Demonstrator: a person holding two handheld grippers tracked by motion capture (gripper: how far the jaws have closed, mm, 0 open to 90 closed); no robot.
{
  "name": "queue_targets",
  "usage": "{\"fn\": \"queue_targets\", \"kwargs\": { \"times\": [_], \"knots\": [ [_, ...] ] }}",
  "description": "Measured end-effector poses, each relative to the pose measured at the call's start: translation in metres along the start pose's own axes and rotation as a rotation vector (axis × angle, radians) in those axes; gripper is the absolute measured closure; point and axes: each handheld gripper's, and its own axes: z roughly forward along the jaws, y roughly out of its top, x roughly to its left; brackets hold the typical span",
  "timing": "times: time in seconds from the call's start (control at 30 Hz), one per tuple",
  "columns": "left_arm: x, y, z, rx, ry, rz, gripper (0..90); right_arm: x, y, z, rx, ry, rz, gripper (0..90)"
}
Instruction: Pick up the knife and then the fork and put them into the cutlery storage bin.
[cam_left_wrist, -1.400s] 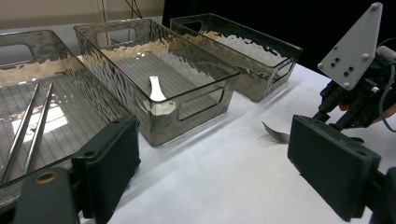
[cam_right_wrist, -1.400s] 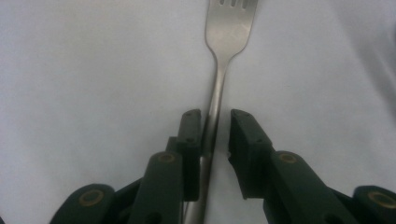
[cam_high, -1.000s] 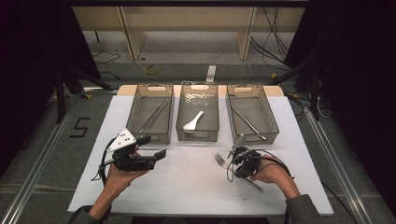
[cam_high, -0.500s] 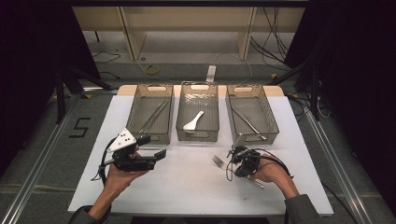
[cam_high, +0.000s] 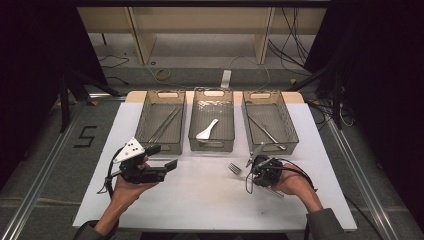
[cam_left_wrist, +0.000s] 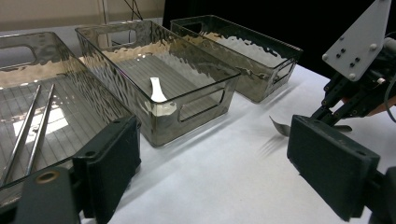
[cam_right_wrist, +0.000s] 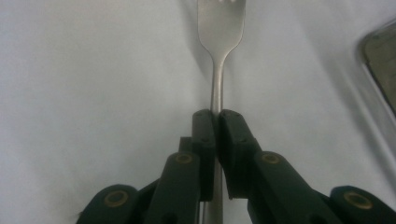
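1. The right tongs (cam_right_wrist: 215, 122) have just closed on the fork (cam_right_wrist: 219, 28) handle, low over the tabletop (cam_high: 200, 200) before the bins.
2. The left tongs (cam_left_wrist: 212, 172) gape wide, holding nothing.
3. Left to do, likely: dropping the fork in a bin (cam_high: 290, 135).
4. The fork's tines are cropped in the right gripper view.

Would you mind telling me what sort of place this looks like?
Probably a lab recording station: a white-topped table with three clear bins for sorting cutlery, loose cables on the floor, and dark curtains around.
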Motion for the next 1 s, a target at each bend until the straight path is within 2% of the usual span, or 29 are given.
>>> {"fn": "queue_targets", "kwargs": {
  "times": [0.27, 0.3, 0.37, 0.5, 0.7, 0.8, 1.0],
  "knots": [
    [0.000, 0.000, 0.000, -0.004, 0.003, -0.002, 16.3, -0.008, -0.006, -0.011, -0.058, -0.010, 0.012, 85.3],
    [0.000, 0.000, 0.000, -0.004, 0.004, -0.002, 16.3, -0.008, -0.006, -0.014, -0.061, -0.014, 0.031, 85.3],
    [0.000, 0.000, 0.000, -0.005, 0.004, -0.003, 16.3, -0.010, -0.008, -0.017, -0.070, -0.024, 0.039, 85.3],
    [0.001, 0.000, 0.000, -0.008, 0.003, -0.004, 16.3, -0.016, -0.011, -0.026, -0.113, -0.025, 0.077, 85.3],
    [0.001, 0.000, -0.001, -0.015, 0.006, -0.009, 16.1, -0.027, -0.020, -0.041, -0.215, -0.025, 0.119, 85.3],
    [0.001, 0.000, -0.001, -0.015, 0.005, -0.007, 16.0, -0.032, -0.025, -0.047, -0.239, -0.044, 0.145, 85.4],
    [0.001, 0.000, -0.002, -0.021, 0.003, -0.012, 15.9, -0.038, -0.029, -0.053, -0.270, -0.058, 0.164, 85.3]
  ]
}}
